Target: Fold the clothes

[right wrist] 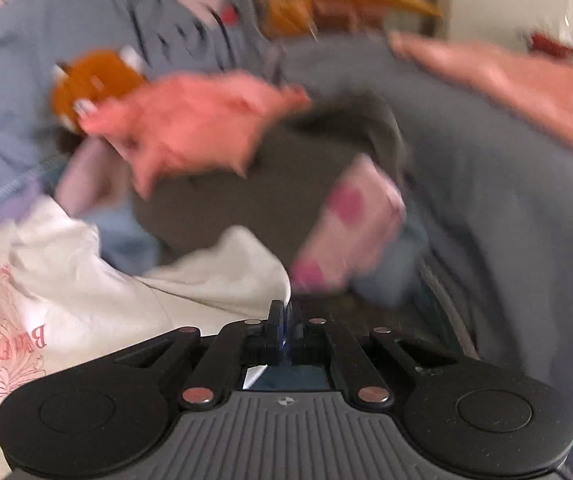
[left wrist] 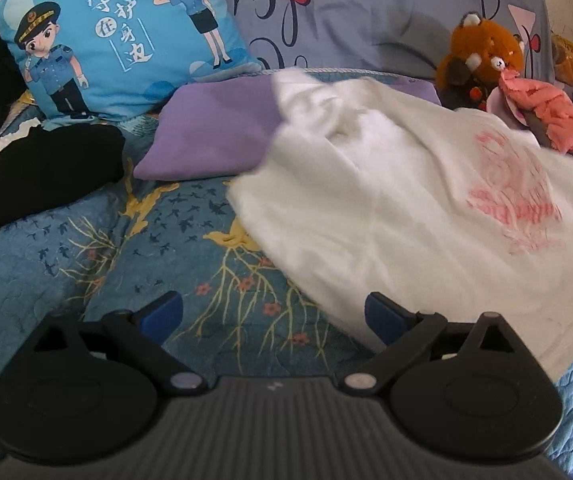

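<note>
One white T-shirt (left wrist: 406,208) with a red print is seen spread on the bed (left wrist: 86,264), toward its right edge. The left gripper (left wrist: 273,314) is held wide open above the quilt, nothing between its fingers. The right gripper (right wrist: 284,316) is clamped shut on the shirt's white edge. Two cushions, one cartoon pillow (left wrist: 114,36) and one purple (left wrist: 214,136), one dark garment (left wrist: 42,168) and one plush toy (left wrist: 482,56) are ranged along the bed's far edge.

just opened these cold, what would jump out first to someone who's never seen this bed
The white T-shirt with a red print sprawls rumpled across the middle and right of the blue patterned bedspread. Behind it to the left stands a bright blue cartoon cushion, and a brown plush toy sits at the back right. The right gripper is shut on the shirt's edge.
</note>
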The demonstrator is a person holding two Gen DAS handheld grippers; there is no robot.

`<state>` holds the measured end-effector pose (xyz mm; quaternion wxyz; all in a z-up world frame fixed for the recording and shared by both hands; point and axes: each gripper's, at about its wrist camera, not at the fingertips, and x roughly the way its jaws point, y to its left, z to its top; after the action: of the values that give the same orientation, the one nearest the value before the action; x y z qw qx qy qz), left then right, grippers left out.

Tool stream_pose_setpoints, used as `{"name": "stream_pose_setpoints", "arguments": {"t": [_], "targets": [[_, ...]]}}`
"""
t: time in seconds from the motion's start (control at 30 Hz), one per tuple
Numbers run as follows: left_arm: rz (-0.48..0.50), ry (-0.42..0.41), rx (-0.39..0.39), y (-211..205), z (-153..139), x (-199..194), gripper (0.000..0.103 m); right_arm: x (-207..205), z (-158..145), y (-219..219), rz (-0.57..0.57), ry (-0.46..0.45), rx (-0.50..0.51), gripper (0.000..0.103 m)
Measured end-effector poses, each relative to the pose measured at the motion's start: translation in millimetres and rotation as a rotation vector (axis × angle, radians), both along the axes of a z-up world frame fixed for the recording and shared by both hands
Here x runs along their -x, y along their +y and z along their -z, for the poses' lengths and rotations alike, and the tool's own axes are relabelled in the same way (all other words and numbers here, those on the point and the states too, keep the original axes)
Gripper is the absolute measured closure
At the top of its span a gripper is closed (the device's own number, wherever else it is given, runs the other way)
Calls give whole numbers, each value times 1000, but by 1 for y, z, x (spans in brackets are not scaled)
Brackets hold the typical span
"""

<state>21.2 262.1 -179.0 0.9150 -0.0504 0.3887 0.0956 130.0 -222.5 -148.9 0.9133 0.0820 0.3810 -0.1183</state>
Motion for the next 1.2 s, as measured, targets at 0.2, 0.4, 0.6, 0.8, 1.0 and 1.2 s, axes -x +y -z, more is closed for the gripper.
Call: {"name": "stream_pose_setpoints", "arguments": {"t": [0.2, 0.4, 0.6, 0.8, 1.0, 1.2], "targets": [[-50, 0, -26, 9, -4, -2, 3, 20, 13, -1, 80, 15, -12, 88], [-18, 11, -41, 14, -1, -25, 1, 65, 9, 13, 52, -45, 37, 80], [-18, 92, 45, 8, 12, -38, 1, 97, 11, 32, -47, -40, -14, 79], [-45, 61, 259, 14, 22, -32, 15, 102, 16, 49, -112, -22, -75, 79], [-30, 44, 357, 21, 16, -33, 99, 102, 20, 53, -120, -10, -128, 81], [-15, -25, 333, 11, 2, -21, 101, 106, 24, 48, -95, 3, -149, 83]]}}
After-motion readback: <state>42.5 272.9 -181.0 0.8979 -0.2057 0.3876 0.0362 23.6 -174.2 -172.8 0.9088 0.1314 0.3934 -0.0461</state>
